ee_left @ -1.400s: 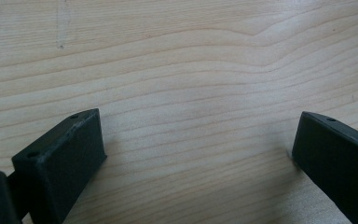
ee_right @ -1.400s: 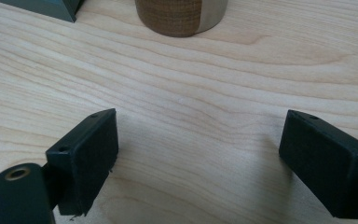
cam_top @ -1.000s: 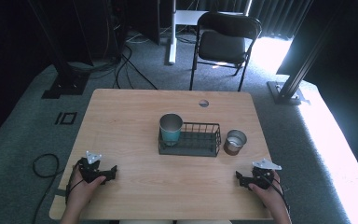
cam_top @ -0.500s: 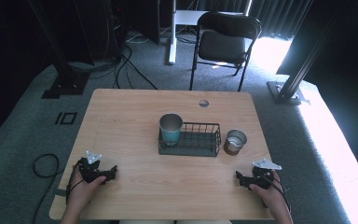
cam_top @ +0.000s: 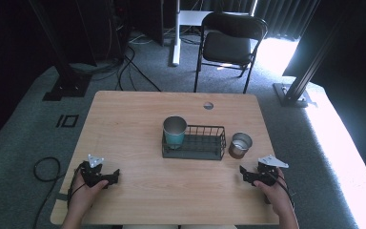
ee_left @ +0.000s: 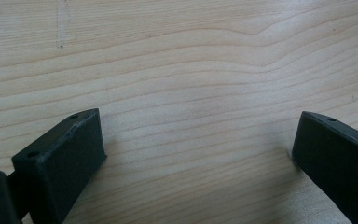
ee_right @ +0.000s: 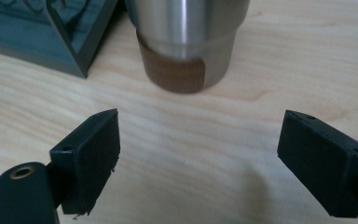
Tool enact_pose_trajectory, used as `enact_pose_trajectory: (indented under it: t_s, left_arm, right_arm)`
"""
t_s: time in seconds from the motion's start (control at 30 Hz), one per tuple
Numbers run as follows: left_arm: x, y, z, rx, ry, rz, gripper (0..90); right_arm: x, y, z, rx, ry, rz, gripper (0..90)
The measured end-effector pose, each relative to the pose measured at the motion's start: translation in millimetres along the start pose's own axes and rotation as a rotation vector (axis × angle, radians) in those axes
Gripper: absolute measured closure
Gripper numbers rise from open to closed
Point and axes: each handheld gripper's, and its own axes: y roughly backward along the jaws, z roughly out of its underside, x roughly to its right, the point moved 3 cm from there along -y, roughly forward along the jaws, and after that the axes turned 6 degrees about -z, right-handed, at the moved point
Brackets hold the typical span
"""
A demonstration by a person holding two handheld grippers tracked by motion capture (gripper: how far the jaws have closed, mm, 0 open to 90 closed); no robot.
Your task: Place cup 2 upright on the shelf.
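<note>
A steel cup with a teal band stands upright in the left end of a dark wire basket at the table's middle. Just right of the basket sits a shorter steel cup with a brown band. My left gripper rests on the wood near the front left edge, jaws wide apart over bare table. At the front right, my right gripper is open too, with the brown-banded cup a short way ahead of its jaws. Nothing is held.
The wooden table has a round cable hole near its far edge. Behind it stands a black folding chair. Cables lie on the grey carpet to the left. The basket's corner shows beside the cup.
</note>
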Motion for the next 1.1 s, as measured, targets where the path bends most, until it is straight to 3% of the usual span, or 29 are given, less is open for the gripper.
enact_pose_trajectory:
  t_s: [1.1]
  left_arm:
    - [0.2,-0.3,-0.2,0.002,-0.005,0.005,2.8]
  right_arm:
    - [2.6,-21.5,-41.4,0.109,0.017,-0.023,12.7]
